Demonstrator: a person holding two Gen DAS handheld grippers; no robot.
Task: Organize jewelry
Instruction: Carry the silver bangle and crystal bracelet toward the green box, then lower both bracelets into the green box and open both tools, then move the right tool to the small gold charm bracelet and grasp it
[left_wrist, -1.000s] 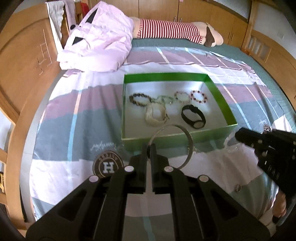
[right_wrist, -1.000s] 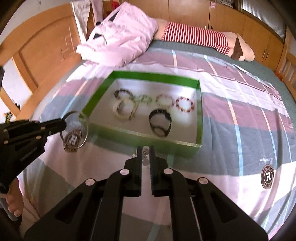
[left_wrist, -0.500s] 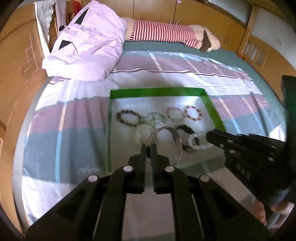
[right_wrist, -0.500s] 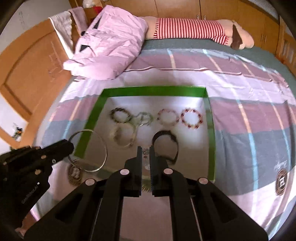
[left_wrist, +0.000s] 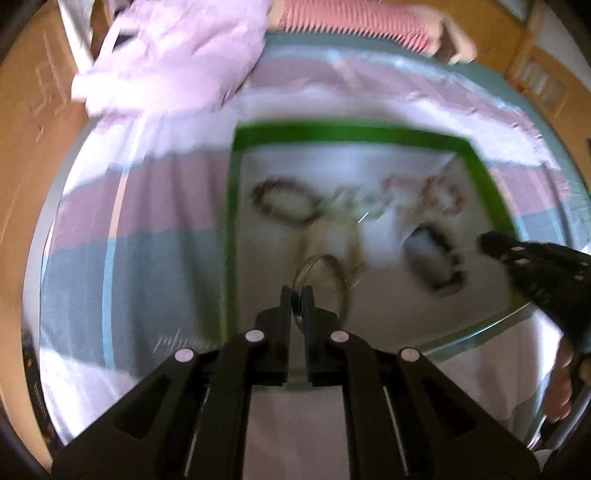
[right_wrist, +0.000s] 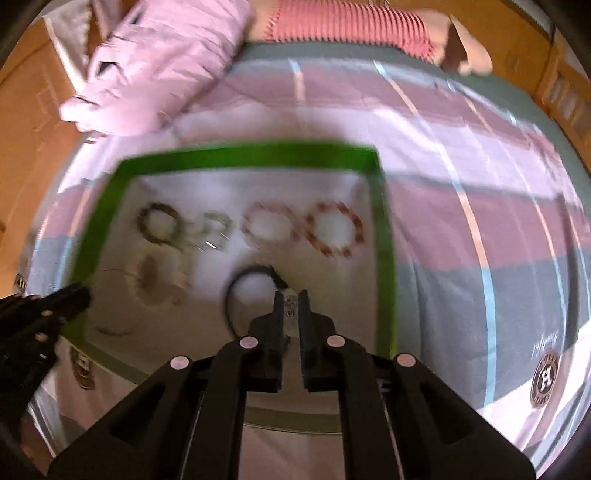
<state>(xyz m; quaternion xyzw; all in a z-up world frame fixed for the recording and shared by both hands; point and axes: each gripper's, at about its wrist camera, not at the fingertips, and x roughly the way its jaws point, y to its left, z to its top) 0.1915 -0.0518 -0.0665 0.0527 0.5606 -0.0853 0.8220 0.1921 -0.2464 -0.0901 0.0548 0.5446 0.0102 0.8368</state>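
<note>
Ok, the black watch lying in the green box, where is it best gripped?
Probably the black watch strap on its open left arc, coming straight down: the band lies flat as a loop on the green box floor, clear of the beaded bracelets.

The left gripper (left_wrist: 296, 295) pinches a thin metal bangle (left_wrist: 320, 282) over the green-rimmed tray (left_wrist: 351, 131) — blurred bracelets inside.

The left gripper (left_wrist: 296, 295) is black plastic with two flat fingers. Four round silver screws sit on its arms. The right gripper (right_wrist: 291, 299) looks the same.
</note>
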